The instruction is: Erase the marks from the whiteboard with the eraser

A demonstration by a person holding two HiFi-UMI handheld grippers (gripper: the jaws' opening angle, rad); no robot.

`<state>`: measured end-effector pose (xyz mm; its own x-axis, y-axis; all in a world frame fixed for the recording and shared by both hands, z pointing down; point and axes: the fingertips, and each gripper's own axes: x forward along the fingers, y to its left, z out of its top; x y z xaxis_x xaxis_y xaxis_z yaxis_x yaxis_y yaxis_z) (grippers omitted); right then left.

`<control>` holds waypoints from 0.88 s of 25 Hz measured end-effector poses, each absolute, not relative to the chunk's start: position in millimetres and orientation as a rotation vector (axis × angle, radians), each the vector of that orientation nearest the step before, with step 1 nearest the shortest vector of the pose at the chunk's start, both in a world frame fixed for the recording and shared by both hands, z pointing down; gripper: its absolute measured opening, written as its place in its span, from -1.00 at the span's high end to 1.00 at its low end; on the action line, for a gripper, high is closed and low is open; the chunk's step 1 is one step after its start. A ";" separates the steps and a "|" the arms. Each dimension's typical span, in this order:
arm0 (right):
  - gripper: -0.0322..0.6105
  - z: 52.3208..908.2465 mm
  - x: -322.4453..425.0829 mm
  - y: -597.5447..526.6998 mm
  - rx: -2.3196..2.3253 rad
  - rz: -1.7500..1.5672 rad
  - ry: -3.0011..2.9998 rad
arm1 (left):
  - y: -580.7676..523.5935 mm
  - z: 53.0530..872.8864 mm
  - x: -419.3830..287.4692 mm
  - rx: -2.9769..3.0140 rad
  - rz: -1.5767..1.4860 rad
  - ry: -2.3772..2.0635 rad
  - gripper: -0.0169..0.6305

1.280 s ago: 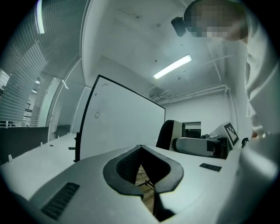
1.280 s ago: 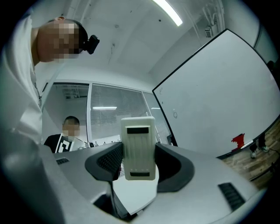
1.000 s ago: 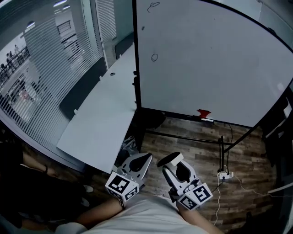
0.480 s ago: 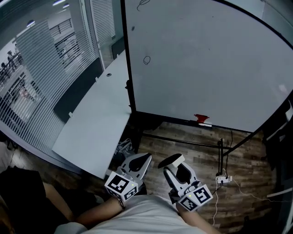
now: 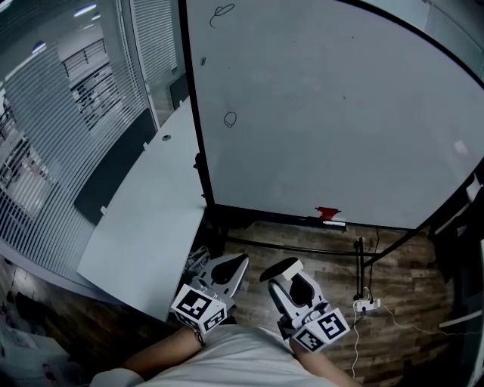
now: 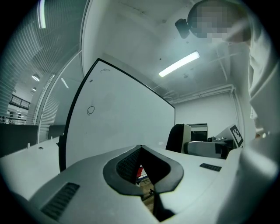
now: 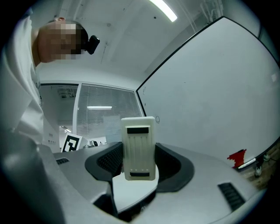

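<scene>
The whiteboard [image 5: 333, 113] stands ahead of me on a black frame. Its upper left part carries a scribble [image 5: 221, 11], a small dot [image 5: 202, 60] and a little circle [image 5: 230, 119]; the circle [image 6: 90, 110] also shows in the left gripper view. A red object [image 5: 327, 214] lies on the board's bottom ledge. My right gripper [image 5: 282, 269] is held low near my body, shut on a cream eraser [image 7: 139, 148], far from the board. Beside it, my left gripper [image 5: 233, 266] is shut with nothing in it.
A long white table [image 5: 144, 219] runs along the glass wall with blinds on the left, reaching the board's left edge. The board's black stand bars [image 5: 302, 248] cross the wooden floor. A power strip [image 5: 364, 304] with cable lies at the right. A dark chair [image 6: 179, 138] stands beyond.
The head view has swung, so the whiteboard and table sit further left and the marks lower in the picture. Both grippers stay in the same place near my body, states unchanged.
</scene>
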<state>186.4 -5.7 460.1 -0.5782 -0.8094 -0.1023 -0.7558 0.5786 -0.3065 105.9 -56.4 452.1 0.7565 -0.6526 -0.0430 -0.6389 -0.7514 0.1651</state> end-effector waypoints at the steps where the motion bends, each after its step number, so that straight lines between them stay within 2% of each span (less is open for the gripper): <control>1: 0.17 458.0 185.3 -15.6 -1.306 -0.332 2.576 | -66.4 448.4 104.1 2.816 -0.151 -1.039 0.92; 22: 0.17 422.6 86.2 -211.6 -1.360 -0.231 2.526 | -257.0 406.9 3.4 2.900 -0.198 -0.978 0.92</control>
